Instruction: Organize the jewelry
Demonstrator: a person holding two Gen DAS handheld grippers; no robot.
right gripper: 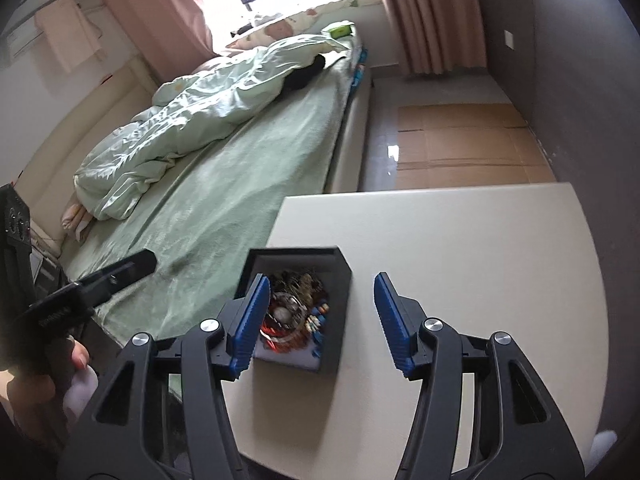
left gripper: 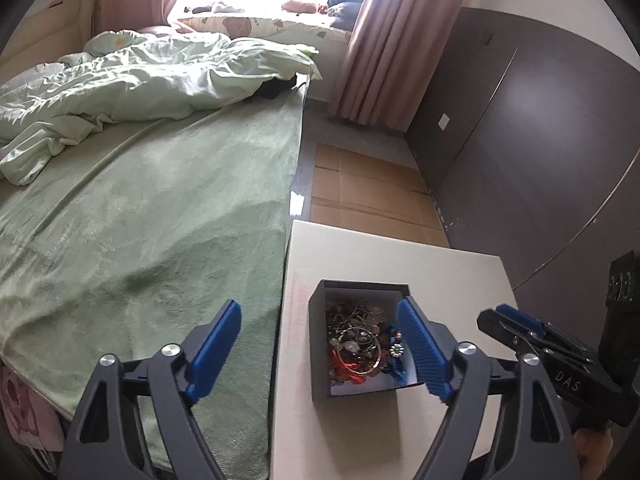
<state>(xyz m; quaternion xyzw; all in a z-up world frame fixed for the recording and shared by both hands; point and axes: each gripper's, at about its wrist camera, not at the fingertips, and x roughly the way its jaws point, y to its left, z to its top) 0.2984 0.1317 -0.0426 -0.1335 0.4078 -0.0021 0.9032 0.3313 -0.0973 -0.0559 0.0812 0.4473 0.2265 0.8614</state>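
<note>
While both grippers hang spread and empty, a box (left gripper: 362,344) of jewelry (left gripper: 358,346) sits on the table (left gripper: 448,272).
Left gripper (left gripper: 320,350) straddles the box's left wall; right gripper (right gripper: 320,320) straddles its right wall.

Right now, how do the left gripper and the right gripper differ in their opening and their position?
The left gripper stands wider open than the right gripper. The left gripper spans the bed's edge and the jewelry box; the right gripper spans the box's right wall and bare table. Both are empty, with blue pads.
</note>
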